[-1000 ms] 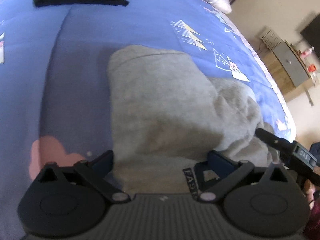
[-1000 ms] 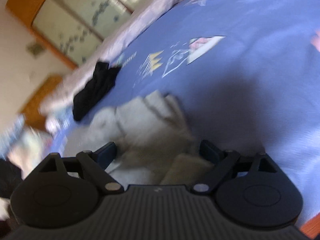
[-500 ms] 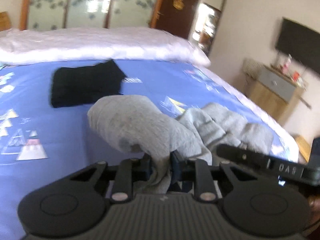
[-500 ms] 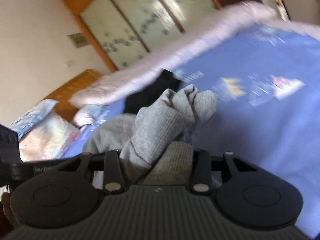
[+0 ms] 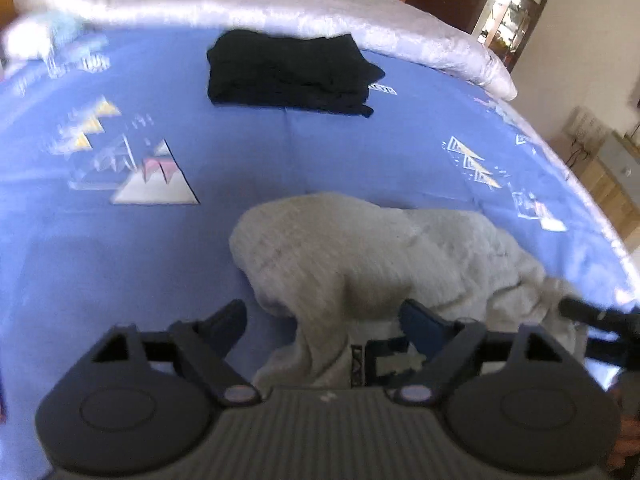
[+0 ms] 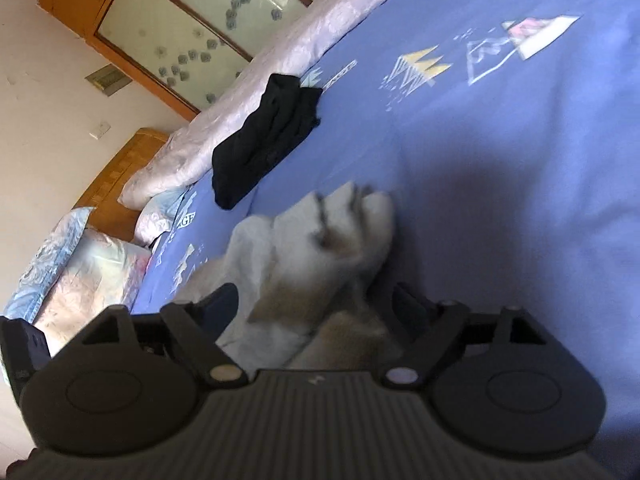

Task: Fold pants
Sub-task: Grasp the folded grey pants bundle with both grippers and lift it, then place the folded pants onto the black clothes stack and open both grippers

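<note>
Soft, limp grey pants (image 5: 360, 252), bunched at lower centre between both opening, unclenched tools (image 5: 322, 316) (image 6: 314, 300), are best taken by the waistband.

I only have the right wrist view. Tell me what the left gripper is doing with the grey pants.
Observer: The left gripper has its jaws opening. Cloth of the grey pants lies between its fingers, but neither pad presses on it.
Operator: Describe the part of the pants nearest that gripper.
Observer: A strip of cloth with a dark label shows close to the gripper's base, between the two fingers.
Operator: Report what stands beyond the bed on that side.
Observer: Past the far edge of the bed stands a wooden cabinet with a grey drawer front.
</note>
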The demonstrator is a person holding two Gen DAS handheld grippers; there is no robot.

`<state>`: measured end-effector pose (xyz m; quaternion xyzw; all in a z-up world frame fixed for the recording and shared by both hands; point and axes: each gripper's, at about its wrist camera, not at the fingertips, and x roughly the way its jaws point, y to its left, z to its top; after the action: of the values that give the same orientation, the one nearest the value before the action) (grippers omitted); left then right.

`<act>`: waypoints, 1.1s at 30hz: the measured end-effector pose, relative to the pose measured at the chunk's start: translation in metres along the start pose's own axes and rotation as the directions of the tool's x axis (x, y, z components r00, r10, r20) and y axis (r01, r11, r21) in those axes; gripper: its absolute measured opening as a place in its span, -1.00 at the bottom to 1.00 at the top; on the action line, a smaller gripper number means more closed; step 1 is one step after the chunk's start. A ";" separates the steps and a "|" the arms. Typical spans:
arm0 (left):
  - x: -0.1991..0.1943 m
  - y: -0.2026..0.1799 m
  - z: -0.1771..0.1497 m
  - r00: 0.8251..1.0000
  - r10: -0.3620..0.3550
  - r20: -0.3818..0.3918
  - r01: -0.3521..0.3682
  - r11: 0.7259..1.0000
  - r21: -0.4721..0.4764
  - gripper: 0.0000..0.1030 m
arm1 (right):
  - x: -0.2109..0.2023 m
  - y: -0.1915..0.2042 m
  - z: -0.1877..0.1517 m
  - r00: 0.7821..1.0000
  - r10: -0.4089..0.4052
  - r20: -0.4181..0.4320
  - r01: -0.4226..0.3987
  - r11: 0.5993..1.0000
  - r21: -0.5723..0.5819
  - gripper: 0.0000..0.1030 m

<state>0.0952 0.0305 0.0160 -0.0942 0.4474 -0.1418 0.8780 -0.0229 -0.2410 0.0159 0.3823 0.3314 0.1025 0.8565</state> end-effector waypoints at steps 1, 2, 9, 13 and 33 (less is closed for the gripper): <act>0.008 0.003 0.001 0.999 -0.036 -0.039 0.035 0.999 -0.036 0.35 | 0.002 -0.004 0.000 1.000 0.002 -0.027 -0.002 1.000 0.017 0.66; 0.019 0.004 0.002 0.992 -0.086 -0.089 0.080 0.995 -0.063 -0.03 | 0.011 -0.006 -0.005 0.998 0.018 -0.067 -0.015 0.999 0.048 0.51; 0.002 -0.013 0.038 0.983 -0.179 -0.044 0.178 0.983 -0.032 -0.53 | 0.042 0.057 0.015 0.983 0.075 -0.165 -0.087 0.994 -0.065 -0.22; -0.038 -0.015 0.113 0.977 -0.141 0.163 0.133 0.989 0.058 -0.53 | 0.042 0.115 0.071 0.981 0.181 -0.063 -0.190 0.960 -0.207 -0.24; 0.222 0.049 0.310 0.868 0.435 0.241 -0.468 0.878 0.104 -0.50 | 0.340 0.069 0.239 0.999 0.015 0.039 -0.010 0.992 -0.127 0.10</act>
<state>0.4792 0.0145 0.0134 0.0690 0.3490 0.0435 0.9336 0.3945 -0.1883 0.0160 0.3310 0.3046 0.1211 0.8849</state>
